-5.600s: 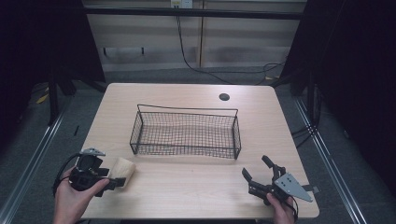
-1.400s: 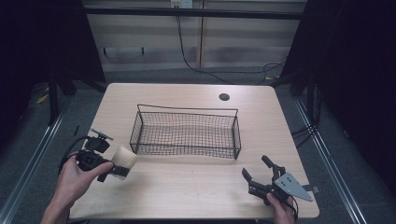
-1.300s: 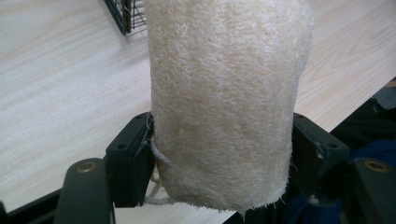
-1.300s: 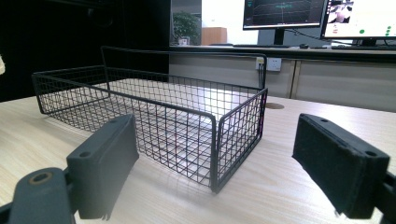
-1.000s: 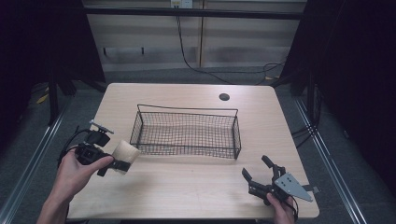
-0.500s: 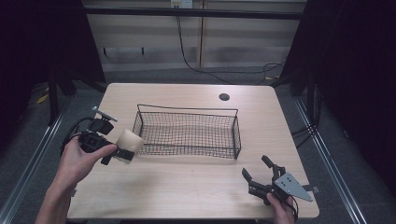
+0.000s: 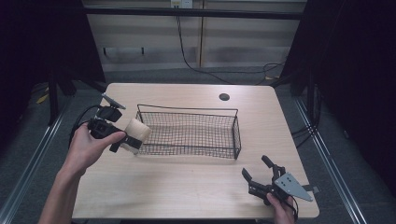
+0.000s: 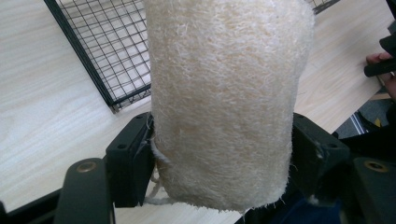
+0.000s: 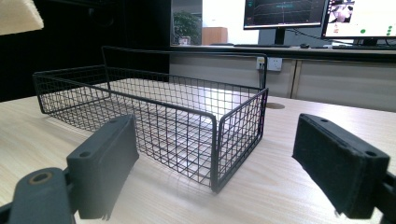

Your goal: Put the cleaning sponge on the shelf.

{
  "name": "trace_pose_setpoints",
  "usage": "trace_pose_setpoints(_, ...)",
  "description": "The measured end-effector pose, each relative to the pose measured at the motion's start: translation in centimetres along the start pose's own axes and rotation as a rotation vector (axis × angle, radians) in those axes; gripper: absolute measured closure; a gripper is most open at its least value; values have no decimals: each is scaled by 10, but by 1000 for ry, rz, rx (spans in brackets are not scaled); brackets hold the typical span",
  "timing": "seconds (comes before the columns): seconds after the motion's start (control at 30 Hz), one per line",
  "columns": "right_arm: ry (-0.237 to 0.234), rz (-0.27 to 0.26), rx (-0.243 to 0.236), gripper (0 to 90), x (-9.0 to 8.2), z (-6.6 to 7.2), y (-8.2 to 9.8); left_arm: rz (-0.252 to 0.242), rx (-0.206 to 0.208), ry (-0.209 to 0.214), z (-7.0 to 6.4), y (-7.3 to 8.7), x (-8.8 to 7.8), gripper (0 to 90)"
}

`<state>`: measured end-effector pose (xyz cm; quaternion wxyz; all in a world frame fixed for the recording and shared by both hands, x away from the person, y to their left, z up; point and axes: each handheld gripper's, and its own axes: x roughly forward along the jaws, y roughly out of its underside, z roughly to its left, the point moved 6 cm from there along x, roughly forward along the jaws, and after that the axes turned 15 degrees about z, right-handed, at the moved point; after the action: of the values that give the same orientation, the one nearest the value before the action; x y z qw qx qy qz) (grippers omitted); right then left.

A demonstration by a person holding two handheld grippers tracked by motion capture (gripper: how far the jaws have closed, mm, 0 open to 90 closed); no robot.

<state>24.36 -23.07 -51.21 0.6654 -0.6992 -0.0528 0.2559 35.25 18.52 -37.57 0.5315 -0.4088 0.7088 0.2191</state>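
A pale, rough loofah sponge (image 7: 135, 131) is clamped between the jaws of my left gripper (image 7: 125, 138), held in the air at the left end of the black wire basket (image 7: 233, 135). Close up, the loofah (image 8: 224, 93) stands between the two black pads (image 8: 130, 163), with the basket corner (image 8: 107, 88) below and beyond it. My right gripper (image 7: 259, 179) rests near the table's front right edge, open and holding nothing. Its pads (image 9: 107, 158) frame the basket (image 9: 224, 135) from its right end, and the loofah (image 9: 16, 16) peeks in at the top left.
The basket is empty and sits mid-table on a light wooden top (image 7: 187, 186). A round cable hole (image 7: 224, 97) lies behind it. Monitors (image 9: 280, 14) stand on a desk beyond. Metal rails (image 7: 327, 158) run along both table sides.
My left gripper has lifted the loofah from the front left of the table and carried it forward and right, up to the basket's left end. The right gripper has stayed still.
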Motion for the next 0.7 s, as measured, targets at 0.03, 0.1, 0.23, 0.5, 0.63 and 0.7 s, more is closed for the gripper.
trace_pose_setpoints(0.03,1,-1,-1,132,0,0,0,-3,-11,1,-1,-2,-1,310)
trace_pose_setpoints(0.1,1,-1,0,132,0,0,0,0,-12,9,-1,-6,-2,310)
trace_pose_setpoints(0.23,0,-1,0,132,0,0,0,0,-22,12,-3,-16,-3,310)
trace_pose_setpoints(0.5,1,-2,-1,132,0,0,0,27,-65,-55,-6,-38,5,310)
trace_pose_setpoints(0.63,2,-2,-5,132,0,0,0,38,-84,-44,-6,-46,14,310)
trace_pose_setpoints(0.7,1,-2,-3,132,0,0,0,43,-88,-51,-4,-49,17,310)
